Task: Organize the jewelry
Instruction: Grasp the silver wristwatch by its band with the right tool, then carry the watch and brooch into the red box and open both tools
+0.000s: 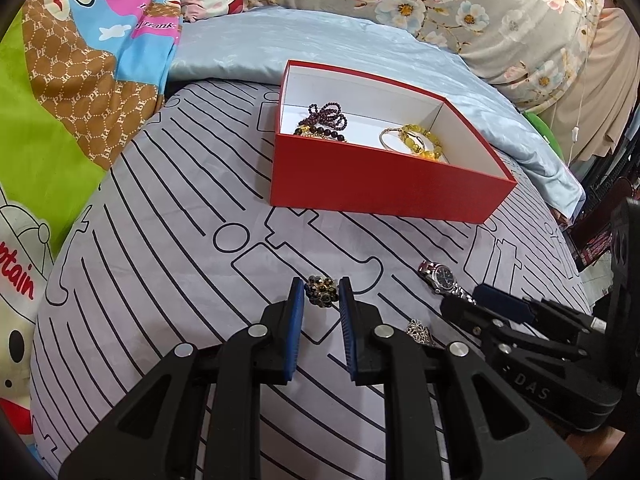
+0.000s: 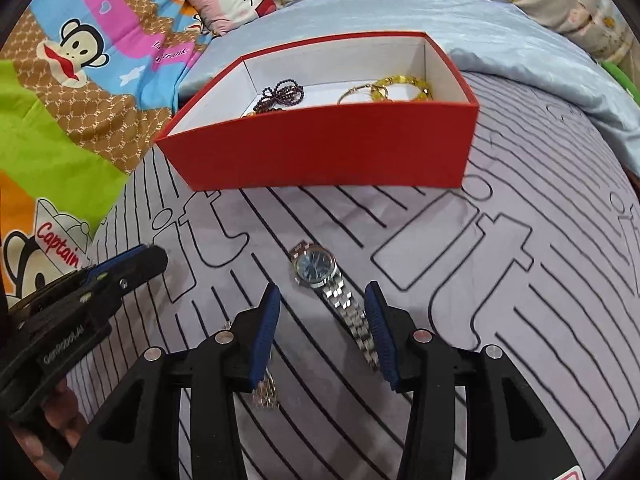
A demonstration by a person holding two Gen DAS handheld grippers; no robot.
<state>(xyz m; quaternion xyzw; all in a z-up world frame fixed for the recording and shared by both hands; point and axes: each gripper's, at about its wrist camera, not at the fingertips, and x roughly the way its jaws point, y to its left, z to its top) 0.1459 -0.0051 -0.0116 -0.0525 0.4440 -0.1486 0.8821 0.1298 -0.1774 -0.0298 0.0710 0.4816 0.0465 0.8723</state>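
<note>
A red box (image 1: 372, 184) with a white inside holds dark purple beads (image 1: 326, 114) and a yellow bead bracelet (image 1: 420, 140); it also shows in the right wrist view (image 2: 320, 152). My left gripper (image 1: 322, 294) is open, its fingertips on either side of a dark beaded piece (image 1: 320, 294) on the bed. My right gripper (image 2: 322, 300) is open around the band of a silver wristwatch (image 2: 316, 270). The watch (image 1: 440, 276) and a small silver flower piece (image 1: 418, 330) also show in the left wrist view.
The bed has a grey cover with black lines (image 1: 180, 240). A light blue sheet (image 1: 320, 44) lies behind the box. A cartoon blanket (image 1: 60, 80) lies at the left, floral bedding (image 1: 480, 8) at the back. A gold chain (image 2: 266, 390) lies under my right gripper's left finger.
</note>
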